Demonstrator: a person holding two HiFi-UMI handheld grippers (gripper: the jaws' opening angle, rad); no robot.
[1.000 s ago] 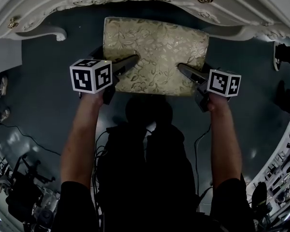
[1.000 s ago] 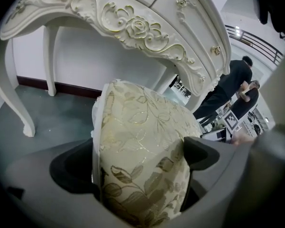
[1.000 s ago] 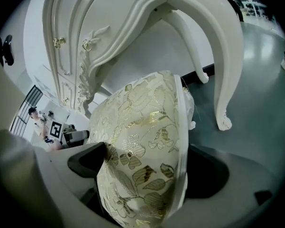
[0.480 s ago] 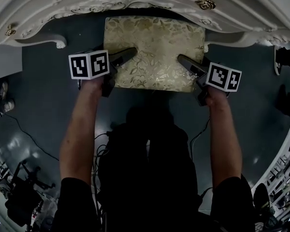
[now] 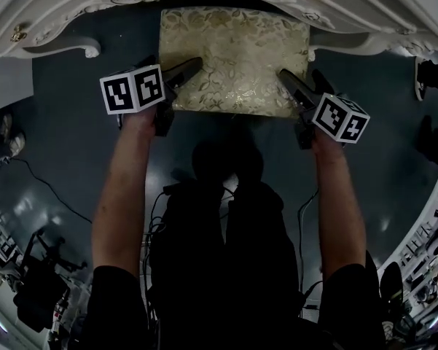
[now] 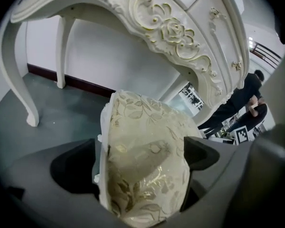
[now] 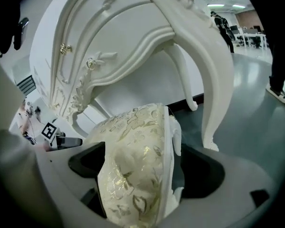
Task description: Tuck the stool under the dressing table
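Both arms are stretched out ahead and down. The bare forearms run roughly parallel, one to each near corner of the stool. The hands are mostly hidden behind the marker cubes.

The left gripper is on the seat's near-left corner and the right gripper is on the near-right corner, both angled in a bit toward the middle of the seat. The gripper views show it well: the padded gold-leaf cushion fills the gap between each pair of jaws, with one jaw on top of the seat and the other underneath. So both sets of jaws are about as far apart as the seat is thick, and they're pressed onto it from both sides.

The stool sits on the dark floor in the knee gap of the table, between its two curved front legs. The far edge of the seat is under the table's carved front edge, and most of the seat sticks out toward the person. The tabletop covers that far edge from above, so I can't tell how far under it goes.
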